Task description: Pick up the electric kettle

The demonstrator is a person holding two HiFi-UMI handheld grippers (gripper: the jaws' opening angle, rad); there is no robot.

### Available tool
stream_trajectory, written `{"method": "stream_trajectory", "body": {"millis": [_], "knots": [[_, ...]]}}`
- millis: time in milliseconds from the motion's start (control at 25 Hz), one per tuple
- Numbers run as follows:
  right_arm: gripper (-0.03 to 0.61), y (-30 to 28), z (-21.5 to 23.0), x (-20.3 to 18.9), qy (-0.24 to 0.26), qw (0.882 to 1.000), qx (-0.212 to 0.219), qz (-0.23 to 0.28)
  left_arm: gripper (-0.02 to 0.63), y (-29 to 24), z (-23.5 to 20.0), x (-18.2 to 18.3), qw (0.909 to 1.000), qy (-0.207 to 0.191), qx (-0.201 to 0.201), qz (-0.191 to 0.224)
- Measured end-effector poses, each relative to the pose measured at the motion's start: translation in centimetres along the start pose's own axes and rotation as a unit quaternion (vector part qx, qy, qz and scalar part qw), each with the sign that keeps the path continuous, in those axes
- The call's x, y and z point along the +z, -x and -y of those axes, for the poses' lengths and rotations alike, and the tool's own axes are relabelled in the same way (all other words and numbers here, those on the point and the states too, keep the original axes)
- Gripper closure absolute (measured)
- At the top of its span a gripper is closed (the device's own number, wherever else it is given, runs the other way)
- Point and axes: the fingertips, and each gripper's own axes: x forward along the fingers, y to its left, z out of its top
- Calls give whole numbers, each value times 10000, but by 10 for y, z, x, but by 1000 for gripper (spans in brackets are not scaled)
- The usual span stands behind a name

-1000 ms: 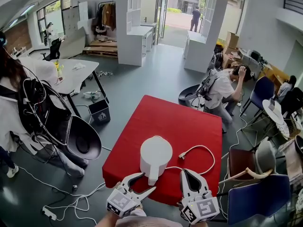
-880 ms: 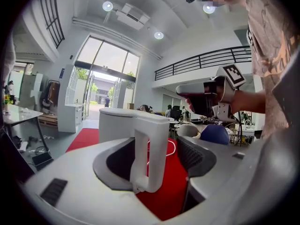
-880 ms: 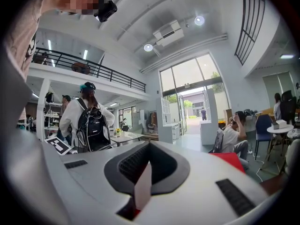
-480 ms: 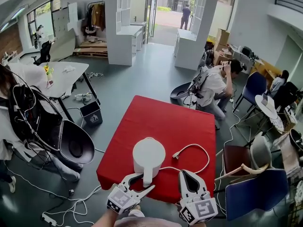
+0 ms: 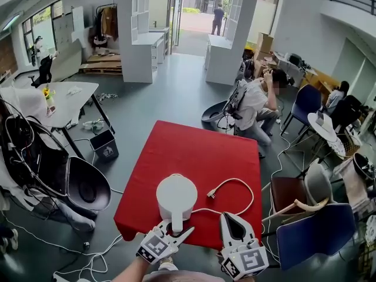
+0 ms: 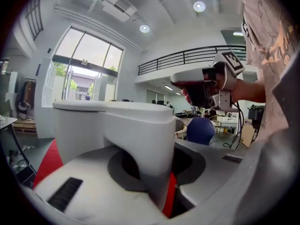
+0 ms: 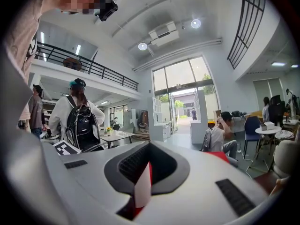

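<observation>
Head view puts the white plastic electric kettle (image 5: pixel 176 194) lower centre, at the near edge of the red-clothed table (image 5: pixel 200 148). Its handle (image 5: pixel 175 222) points straight at my left gripper (image 5: pixel 176 231), whose jaws have just been closing and pinch that handle. My right gripper (image 5: pixel 230 219), jaws together, idles to its right.

Table (image 5: pixel 202 151): draped in a red cloth that hangs over its edges.
Electric kettle (image 5: pixel 176 194): white, upright on the cloth, close to the near edge.
Power cord (image 5: pixel 251 194): white, looped on the cloth right of the kettle; its plug (image 5: pixel 212 193) lies free.
</observation>
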Motion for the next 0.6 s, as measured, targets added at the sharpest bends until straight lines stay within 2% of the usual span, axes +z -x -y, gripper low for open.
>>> {"method": "stream_trajectory", "body": {"millis": [80, 120, 160, 320, 600], "knots": [[566, 0, 1, -1, -9, 10000, -23, -12, 548, -7, 3, -1, 9998, -97, -144, -36], [566, 0, 1, -1, -12, 10000, -31, -19, 597, -9, 5, 0, 9997, -122, -217, -24], [567, 0, 0, -2, -14, 10000, -38, -25, 604, -9, 6, 0, 9995, -140, -289, -6], [566, -1, 0, -3, -58, 10000, -47, -35, 603, -8, 8, 2, 9987, -198, -464, 9], [566, -4, -5, -3, -70, 9999, -69, -34, 606, -6, 8, 1, 9984, -193, -538, 25]]}}
